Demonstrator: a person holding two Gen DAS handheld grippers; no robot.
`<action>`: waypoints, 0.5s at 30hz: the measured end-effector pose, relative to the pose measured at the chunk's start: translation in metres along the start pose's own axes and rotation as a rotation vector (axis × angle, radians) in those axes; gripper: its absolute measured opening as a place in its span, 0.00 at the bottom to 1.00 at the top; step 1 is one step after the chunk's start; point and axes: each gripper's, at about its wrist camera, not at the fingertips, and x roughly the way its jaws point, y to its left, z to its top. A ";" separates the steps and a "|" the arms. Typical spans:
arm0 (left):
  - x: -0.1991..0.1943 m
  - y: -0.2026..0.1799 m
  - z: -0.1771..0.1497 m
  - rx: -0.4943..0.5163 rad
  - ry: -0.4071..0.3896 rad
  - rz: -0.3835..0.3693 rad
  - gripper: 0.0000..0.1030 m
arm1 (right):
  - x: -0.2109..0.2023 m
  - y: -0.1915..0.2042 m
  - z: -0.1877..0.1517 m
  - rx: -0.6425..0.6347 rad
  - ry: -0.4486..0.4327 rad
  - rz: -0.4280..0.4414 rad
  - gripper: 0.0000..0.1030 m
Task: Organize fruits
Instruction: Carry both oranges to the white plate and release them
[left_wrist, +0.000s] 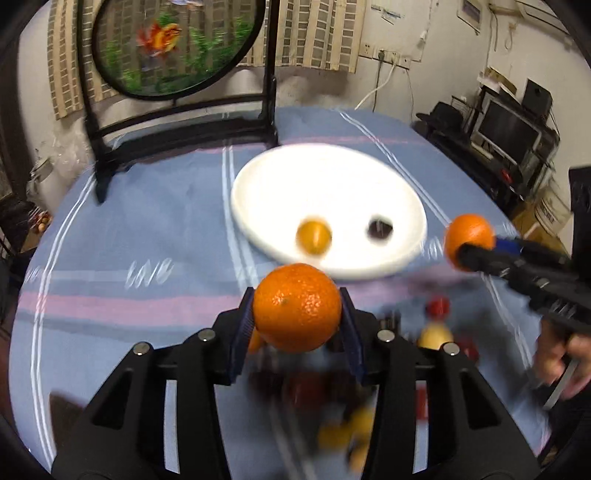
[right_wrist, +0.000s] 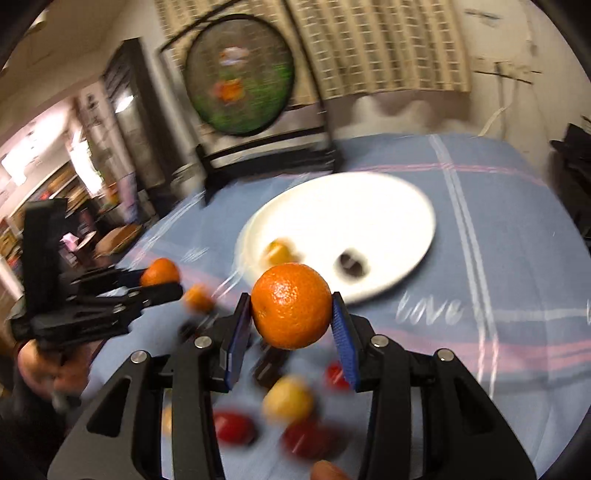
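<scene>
Left gripper (left_wrist: 297, 317): jaws closed on an orange (left_wrist: 297, 312), held in the air above the near part of the table (left_wrist: 110, 229), short of the plate's near rim.
Right gripper (right_wrist: 291, 314): jaws closed on a second orange (right_wrist: 291, 305), also lifted, near the plate's right rim.
Plate (left_wrist: 325, 177): white, at the middle of the table; a small yellow fruit (left_wrist: 314, 236) and a dark fruit (left_wrist: 379, 229) already lie near its near rim.
Loose fruits (right_wrist: 288, 398): red and yellow ones lie at the near edge of the table, under both grippers.
Risk of rolling: an orange released from height may roll off the shallow plate.
Risk of collision: both grippers aim at one plate and may knock together.
</scene>
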 end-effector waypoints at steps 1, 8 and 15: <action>0.013 -0.001 0.013 -0.002 0.002 0.004 0.43 | 0.011 -0.007 0.007 0.015 0.000 -0.021 0.42; 0.106 0.004 0.070 -0.043 0.109 0.113 0.43 | 0.065 -0.046 0.025 0.062 0.065 -0.071 0.42; 0.105 0.010 0.071 -0.061 0.085 0.180 0.81 | 0.068 -0.044 0.027 0.043 0.088 -0.100 0.62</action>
